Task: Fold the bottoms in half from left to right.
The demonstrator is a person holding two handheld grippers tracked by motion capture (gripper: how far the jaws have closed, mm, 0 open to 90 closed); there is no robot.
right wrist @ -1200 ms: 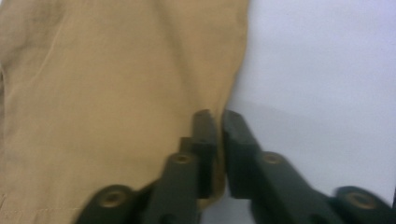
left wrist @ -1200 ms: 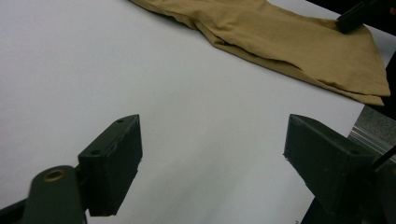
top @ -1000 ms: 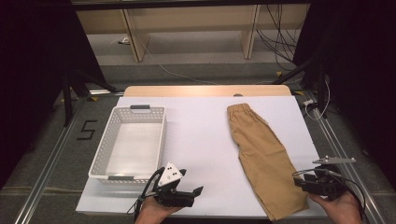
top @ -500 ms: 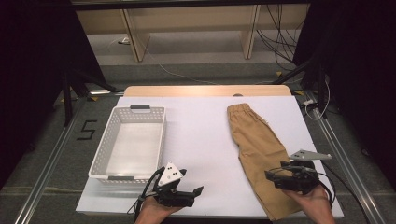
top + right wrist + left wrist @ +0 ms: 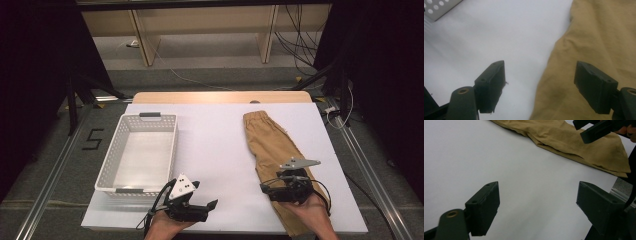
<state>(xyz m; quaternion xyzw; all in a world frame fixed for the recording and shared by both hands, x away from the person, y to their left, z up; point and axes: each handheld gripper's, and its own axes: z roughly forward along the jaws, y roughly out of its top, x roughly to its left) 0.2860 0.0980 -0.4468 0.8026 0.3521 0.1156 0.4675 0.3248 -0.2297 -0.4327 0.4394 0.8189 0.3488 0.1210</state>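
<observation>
- Trousers (image 5: 272, 150), tan and folded lengthwise, lie on the right half of the white desk (image 5: 215, 150), waistband at the far end and hem toward the person.
- From the left gripper view the same trousers (image 5: 574, 142) run across the top, flat on the desk, with no label or print that I can make out on the cloth.
- Right gripper (image 5: 265, 190) hovers over the near part of the trousers, at their left edge; its jaws have just been opening and stand wide, one over bare desk and one over the cloth (image 5: 604, 37), pressing on nothing.
- Left gripper (image 5: 212, 206) sits near the desk's front edge, well apart from the trousers; its jaws are wide apart with only white desk between them.
- White perforated basket (image 5: 142, 152) stands on the left half of the desk, with nothing in it that I can see.
- On the floor to the left of the desk, a dark mark (image 5: 93, 139) reads as the figure "5"; that is the one piece of writing I can read.
</observation>
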